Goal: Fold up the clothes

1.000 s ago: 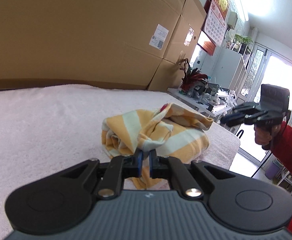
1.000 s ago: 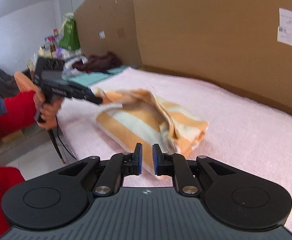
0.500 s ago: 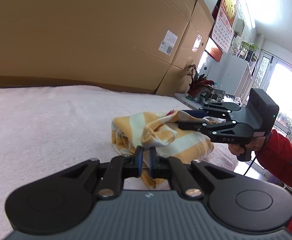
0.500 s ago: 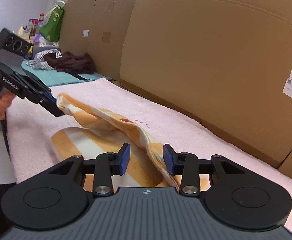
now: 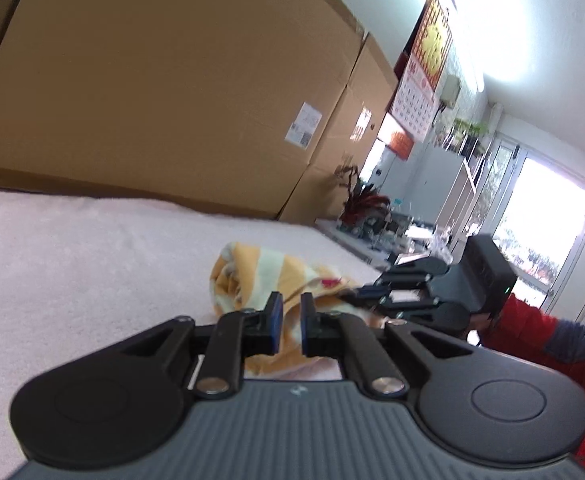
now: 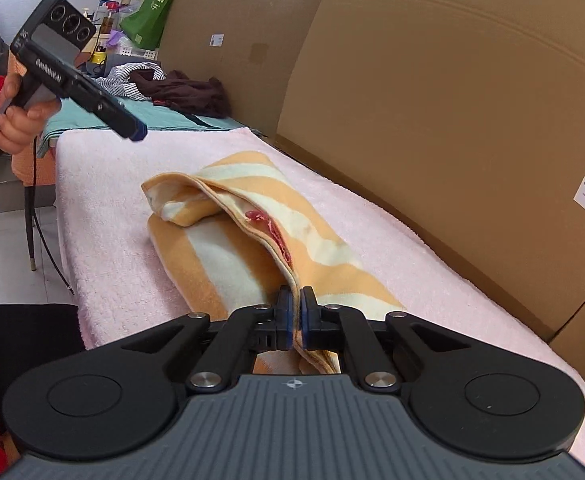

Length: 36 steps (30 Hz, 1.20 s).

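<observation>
An orange and cream striped garment (image 6: 252, 216) lies bunched on the pink towel-covered table (image 6: 104, 208). My right gripper (image 6: 295, 305) is shut on the garment's near edge, the cloth pinched between its blue pads. In the left wrist view the garment (image 5: 268, 272) lies ahead, and the right gripper (image 5: 372, 294) shows at its right side. My left gripper (image 5: 290, 312) is nearly shut and empty, held above the table off the garment's far end; it also shows in the right wrist view (image 6: 132, 132).
Large cardboard boxes (image 6: 432, 100) stand along the table's far side. A pile of dark and striped clothes (image 6: 172, 88) lies on a teal cloth beyond the table's end. A plant (image 5: 356, 196) and shelves stand by the bright door.
My right gripper opened, moved to the garment's near edge and shut on it. My left gripper let go of the garment's other end and pulled up and away.
</observation>
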Tool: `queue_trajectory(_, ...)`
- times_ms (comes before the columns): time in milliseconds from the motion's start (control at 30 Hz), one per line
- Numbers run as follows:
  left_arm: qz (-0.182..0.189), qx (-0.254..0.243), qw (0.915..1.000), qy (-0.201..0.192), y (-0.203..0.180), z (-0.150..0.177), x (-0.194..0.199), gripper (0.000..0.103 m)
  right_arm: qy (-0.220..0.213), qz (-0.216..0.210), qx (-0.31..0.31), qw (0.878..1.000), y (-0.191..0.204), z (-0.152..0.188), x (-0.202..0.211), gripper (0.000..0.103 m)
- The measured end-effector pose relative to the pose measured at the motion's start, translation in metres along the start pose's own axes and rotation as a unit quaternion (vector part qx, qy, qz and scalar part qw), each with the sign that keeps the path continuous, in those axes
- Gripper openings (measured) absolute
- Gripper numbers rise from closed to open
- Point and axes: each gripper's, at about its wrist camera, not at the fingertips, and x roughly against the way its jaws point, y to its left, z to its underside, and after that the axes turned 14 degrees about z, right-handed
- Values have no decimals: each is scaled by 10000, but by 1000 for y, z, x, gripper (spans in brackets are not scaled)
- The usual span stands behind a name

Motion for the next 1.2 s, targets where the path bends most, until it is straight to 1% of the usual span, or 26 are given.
queue_trajectory(33, 69, -24, 10000, -67, -3, -6, -7, 0, 0, 31, -21, 10000, 2, 1, -3, 5)
queue_trajectory(100, 31, -149, 9998, -101, -8, -13, -28, 2, -30, 120, 70, 9999, 8, 4, -5, 5)
queue_trajectory(133, 6, -206, 9997, -120, -11, -16, -39, 7, -52, 172, 149, 9997, 12, 5, -6, 5)
queue_trajectory(167, -53, -230, 9996, -148, -11, -17, -51, 15, -76, 220, 227, 9995, 15, 7, -5, 5)
queue_trajectory(233, -175, -171, 9997, -100, -5, -17, -78, 17, -128, 298, 380, 9988, 20, 11, 0, 7)
queue_trajectory(333, -365, 127, 9990, 228, 14, -5, -111, 17, -211, 422, 564, 9973, 25, 15, 6, 8)
queue_trajectory(400, -472, 448, 9969, 448, 29, 12, -120, 17, -272, 518, 625, 9963, 28, 18, 10, 9)
queue_trajectory(433, -484, 574, 9960, 493, 34, 22, -120, 16, -300, 551, 631, 9960, 29, 19, 12, 9)
queue_trajectory(467, -459, 539, 9967, 397, 32, 29, -114, 16, -322, 550, 598, 9962, 28, 19, 16, 9)
queue_trajectory(500, -438, 509, 9973, 313, 31, 35, -109, 16, -338, 510, 510, 9968, 25, 19, 20, 9)
queue_trajectory(533, -442, 499, 9973, 296, 29, 35, -106, 17, -361, 362, 219, 9985, 18, 16, 28, 9)
queue_trajectory(600, -446, 486, 9975, 260, 26, 36, -100, 17, -516, -13, -784, 9956, -4, 9, 43, 10)
queue_trajectory(633, -426, 519, 9975, 231, 27, 37, -99, 17, -630, -28, -1395, 9882, -15, 5, 47, 11)
queue_trajectory(667, -418, 564, 9973, 197, 29, 38, -99, 19, -715, 108, -1965, 9778, -24, 0, 48, 13)
queue_trajectory(700, -412, 608, 9972, 163, 31, 39, -99, 21, -757, 248, -2470, 9657, -30, -4, 47, 18)
queue_trajectory(733, -413, 650, 9969, 129, 32, 39, -100, 23, -714, 321, -2869, 9548, -33, -7, 40, 19)
queue_trajectory(767, -420, 670, 9968, 99, 33, 40, -100, 23, -665, 242, -3309, 9410, -35, -7, 31, 20)
queue_trajectory(800, -428, 681, 9967, 71, 33, 40, -100, 24, -615, 80, -3792, 9232, -37, -5, 21, 22)
queue_trajectory(833, -447, 636, 9970, 54, 32, 41, -99, 27, -509, -167, -4330, 8998, -38, 3, 11, 24)
queue_trajectory(867, -465, 591, 9972, 38, 31, 42, -99, 31, -293, -233, -4775, 8778, -37, 11, 0, 26)
queue_trajectory(933, -477, 596, 9971, -9, 31, 43, -97, 31, 108, -294, -5543, 8317, -34, 28, -18, 26)
queue_trajectory(967, -473, 637, 9968, -34, 31, 44, -95, 31, 226, -143, -5705, 8209, -31, 40, -18, 20)
queue_trajectory(1000, -462, 701, 9965, -45, 32, 43, -94, 31, 343, 7, -5862, 8094, -28, 52, -19, 0)
queue_trajectory(1033, -433, 793, 9959, -86, 32, 41, -92, 30, 396, 109, -5956, 8022, -24, 61, -17, 0)
queue_trajectory(1100, -263, 1029, 9937, -363, 32, 33, -85, 31, 240, 130, -5877, 8086, -16, 65, -6, 0)
queue_trajectory(1200, -473, 947, 9926, -595, 32, 17, -87, 33, 120, 326, -5663, 8235, -6, 62, 2, 0)
